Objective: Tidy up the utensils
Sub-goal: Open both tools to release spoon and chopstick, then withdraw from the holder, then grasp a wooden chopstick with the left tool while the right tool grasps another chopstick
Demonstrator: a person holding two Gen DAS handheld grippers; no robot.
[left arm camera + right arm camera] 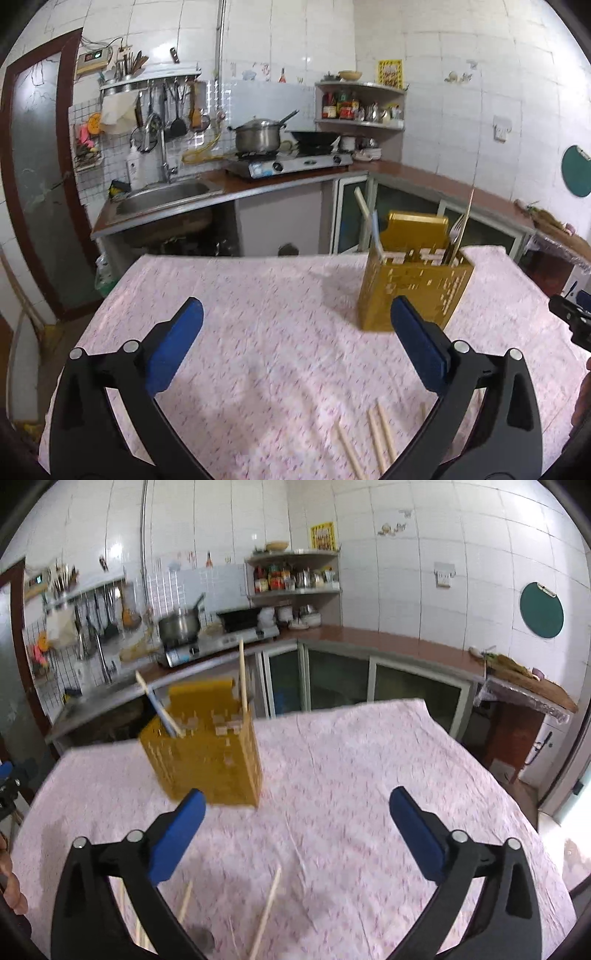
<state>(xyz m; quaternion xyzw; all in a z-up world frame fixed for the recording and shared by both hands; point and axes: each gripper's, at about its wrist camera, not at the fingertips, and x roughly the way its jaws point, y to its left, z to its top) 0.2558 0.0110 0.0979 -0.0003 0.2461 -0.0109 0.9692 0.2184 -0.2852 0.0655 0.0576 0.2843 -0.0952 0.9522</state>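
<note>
The bench (258, 314) fills the lower part of both views, spread with a pink patterned cloth, and a tiled kitchen with a sink, stove and corner shelf lies behind it. On the cloth stands the gold utensil holder (413, 291), a perforated box set upright toward the far side of the bench; from the left wrist view it sits just past the right finger, from the right wrist view just past the left finger. Inside it are a fork (457, 229), a tall thin stick (466, 221) on one side and a pale stick with a blue-handled piece leaning out on the other. The left gripper (297, 347) stands wide apart with nothing between its blue pads, hanging over bare cloth. The right gripper (297, 834) is likewise spread wide and empty. Loose wooden chopsticks (380, 432) lie flat on the cloth near the front edge, below and between the grippers, well apart from the holder
</note>
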